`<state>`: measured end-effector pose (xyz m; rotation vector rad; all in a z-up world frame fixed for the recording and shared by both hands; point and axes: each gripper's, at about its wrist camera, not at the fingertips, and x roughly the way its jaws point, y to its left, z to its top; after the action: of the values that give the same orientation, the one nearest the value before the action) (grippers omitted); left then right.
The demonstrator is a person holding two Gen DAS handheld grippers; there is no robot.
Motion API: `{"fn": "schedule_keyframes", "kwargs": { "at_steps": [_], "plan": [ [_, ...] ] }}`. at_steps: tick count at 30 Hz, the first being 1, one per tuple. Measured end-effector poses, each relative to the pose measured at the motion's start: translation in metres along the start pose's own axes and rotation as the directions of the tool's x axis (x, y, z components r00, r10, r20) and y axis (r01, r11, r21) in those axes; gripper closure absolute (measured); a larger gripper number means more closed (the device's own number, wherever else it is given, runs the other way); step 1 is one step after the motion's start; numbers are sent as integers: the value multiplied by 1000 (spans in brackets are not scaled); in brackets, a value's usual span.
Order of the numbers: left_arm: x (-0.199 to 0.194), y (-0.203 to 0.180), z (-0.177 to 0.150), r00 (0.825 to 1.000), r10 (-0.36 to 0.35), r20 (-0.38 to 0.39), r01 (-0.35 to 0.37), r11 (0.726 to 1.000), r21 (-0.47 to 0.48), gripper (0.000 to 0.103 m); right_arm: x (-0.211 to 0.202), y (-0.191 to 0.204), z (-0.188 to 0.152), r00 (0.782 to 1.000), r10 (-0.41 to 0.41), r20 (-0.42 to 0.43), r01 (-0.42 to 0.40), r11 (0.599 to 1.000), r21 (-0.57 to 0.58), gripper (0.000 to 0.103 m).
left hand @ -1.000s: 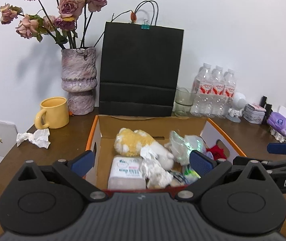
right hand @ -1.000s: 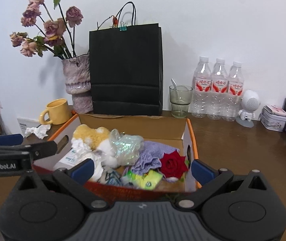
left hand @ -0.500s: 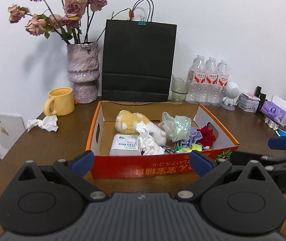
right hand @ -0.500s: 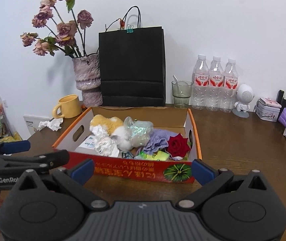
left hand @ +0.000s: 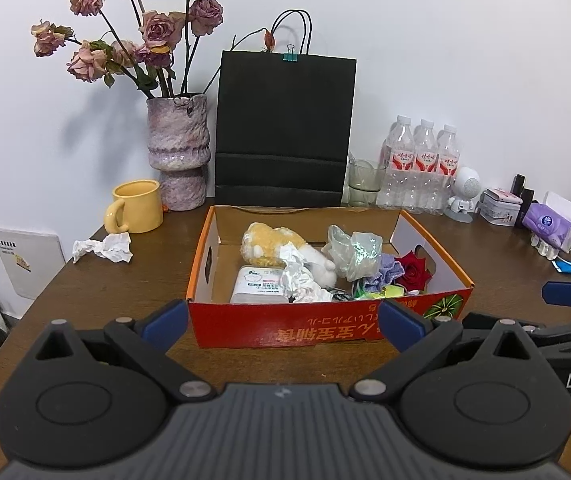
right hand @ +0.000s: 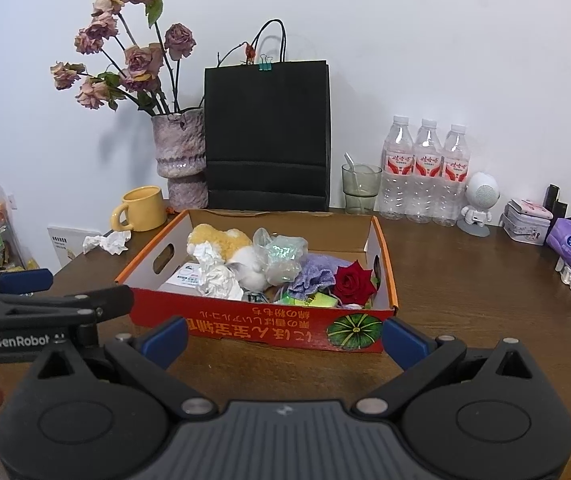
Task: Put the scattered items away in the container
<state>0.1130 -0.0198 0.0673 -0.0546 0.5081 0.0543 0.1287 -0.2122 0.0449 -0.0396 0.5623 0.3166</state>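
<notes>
left claw point(left hand: 281, 322) spread wide, empty, held short of the box front, as is right claw point(right hand: 285, 334) | red-and-orange cardboard box point(right hand: 261, 330) mid-table, already holding plush, foil, red rose | crumpled white tissue point(left hand: 103, 249) lies outside by yellow ceramic mug point(left hand: 135, 212), probably the remaining pickup | mug and stone vase point(left hand: 177, 152) crowd that approach

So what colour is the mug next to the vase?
The mug is plain yellow, seen best in the left wrist view.

Bright, even indoor light fills both fisheye views. The dried roses point(left hand: 133, 48) cast soft shadows leftward; edges curve, corners darken.
</notes>
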Motion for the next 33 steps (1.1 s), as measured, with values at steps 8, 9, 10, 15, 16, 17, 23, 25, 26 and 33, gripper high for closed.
{"fn": "schedule_keyframes", "kwargs": {
  "at_steps": [8, 9, 10, 15, 16, 17, 23, 25, 26, 33],
  "plan": [
    [0, 0, -2, 1000, 6, -6, -6, 1000, 3, 0, -1, 0, -3, 1000, 1, -7, -1, 1000, 0, 0],
    [0, 0, -3, 1000, 7, -7, -6, 1000, 3, 0, -1, 0, -3, 1000, 2, -9, -2, 1000, 0, 0],
    [0, 0, -3, 1000, 7, -8, -7, 1000, 4, 0, -1, 0, -3, 1000, 2, -11, -2, 1000, 0, 0],
    [1, 1, -4, 1000, 9, -16, -9, 1000, 2, 0, 1, 0, -5, 1000, -1, -15, 1, 1000, -2, 0],
    [1, 1, -4, 1000, 10, -17, -10, 1000, 2, 0, 2, 0, -5, 1000, -1, -15, 1, 1000, -1, 0],
    [2, 1, -5, 1000, 11, -19, -11, 1000, 2, 0, 2, 0, -5, 1000, 0, -16, 0, 1000, 0, 0],
    [4, 2, -6, 999, 15, -29, -15, 1000, -5, 0, 4, 0, -7, 1000, -2, -20, 2, 1000, -2, 0],
    [4, 2, -6, 999, 16, -29, -17, 1000, -5, 0, 4, 1, -7, 1000, -2, -20, 2, 1000, -2, 0],
    [4, 3, -6, 999, 15, -31, -16, 1000, -6, 0, 4, 1, -8, 1000, -2, -20, 2, 1000, -1, 0],
    [4, 3, -7, 999, 17, -34, -17, 1000, -6, 0, 5, 0, -8, 1000, 0, -21, 0, 1000, -1, 0]
  ]
}}
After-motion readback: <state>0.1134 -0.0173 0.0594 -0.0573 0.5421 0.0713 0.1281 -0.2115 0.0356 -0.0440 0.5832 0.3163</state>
